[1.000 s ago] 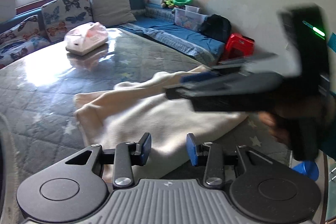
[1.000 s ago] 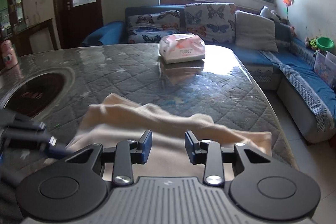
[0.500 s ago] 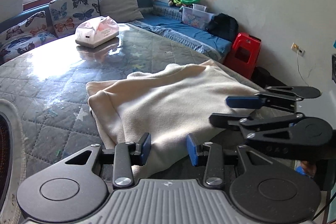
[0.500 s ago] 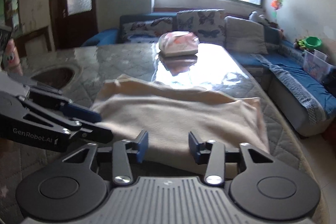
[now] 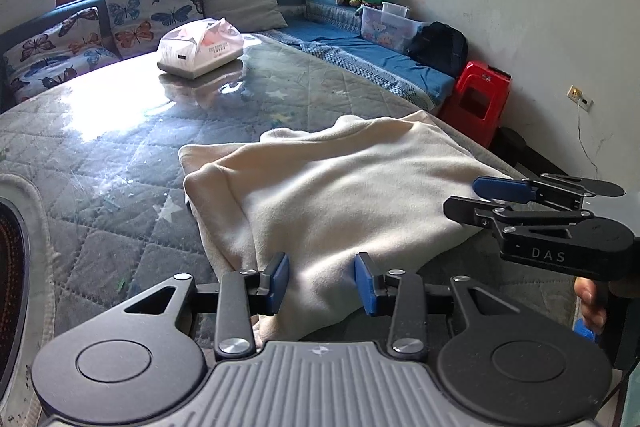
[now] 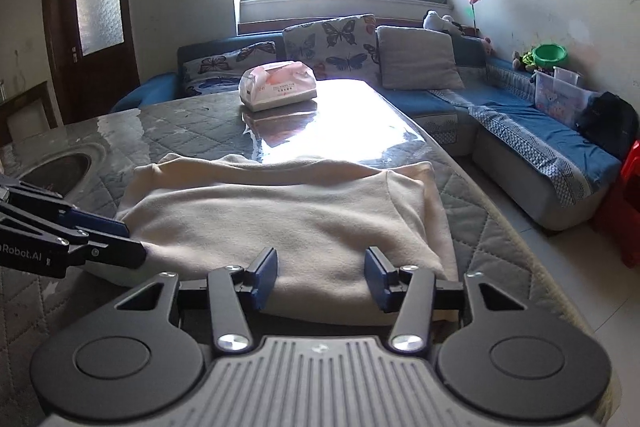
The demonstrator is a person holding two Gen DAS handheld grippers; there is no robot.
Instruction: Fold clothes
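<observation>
Right gripper (image 6: 320, 277): jaws just widened, empty, near hem of cream garment (image 6: 280, 219) dead ahead | left gripper (image 5: 322, 283): narrower, empty, your hem too | long axis crosswise between you.

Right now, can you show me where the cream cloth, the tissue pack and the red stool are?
cloth (image 5: 340, 195): left wrist view, middle of its top layer.
tissue pack (image 6: 278, 89): right wrist view, its front side.
stool (image 5: 480, 95): left wrist view, its front face below the seat.
</observation>
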